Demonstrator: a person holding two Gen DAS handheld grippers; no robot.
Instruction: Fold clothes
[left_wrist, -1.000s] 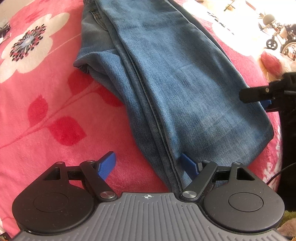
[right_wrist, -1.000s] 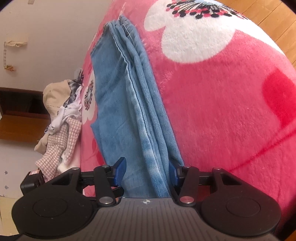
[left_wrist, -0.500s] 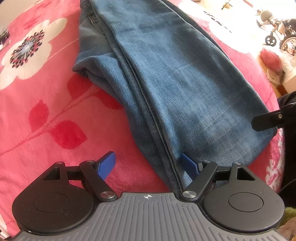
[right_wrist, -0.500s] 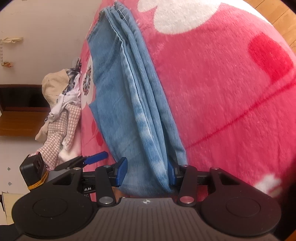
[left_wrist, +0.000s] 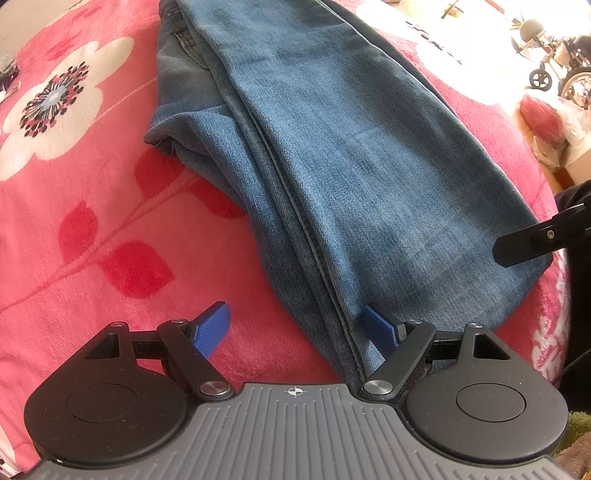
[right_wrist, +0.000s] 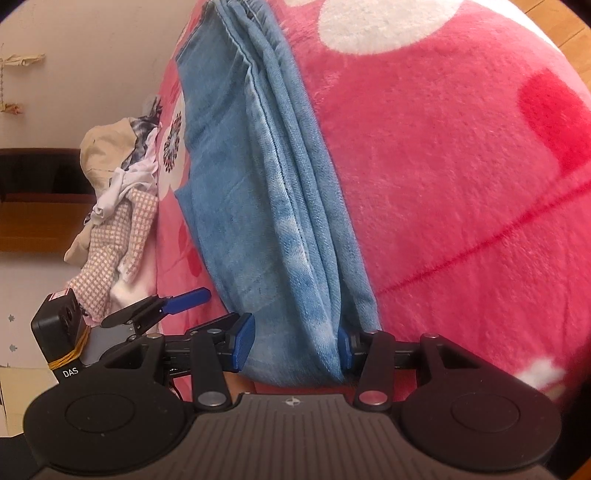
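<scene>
Blue jeans, folded lengthwise, lie on a pink flowered blanket. My left gripper points steeply down at their near side edge and stands open. Its right pad hovers over the denim and its left pad over the blanket. In the right wrist view one end of the jeans fills the gap between the pads of my right gripper, which is shut on that bunched end. A black finger of the right gripper shows over the jeans' corner in the left wrist view. The left gripper shows beside the jeans in the right wrist view.
A pile of other clothes, beige, checked and white, lies at the blanket's far edge by a pale wall. Beyond the bed, the left wrist view shows a floor with a wheeled frame and bags. The blanket stretches wide to the right of the jeans.
The right wrist view has tipped down, so the jeans loom larger between its pads. In the left wrist view the right gripper's finger has dropped lower over the jeans' corner. The left gripper has shifted slightly.
</scene>
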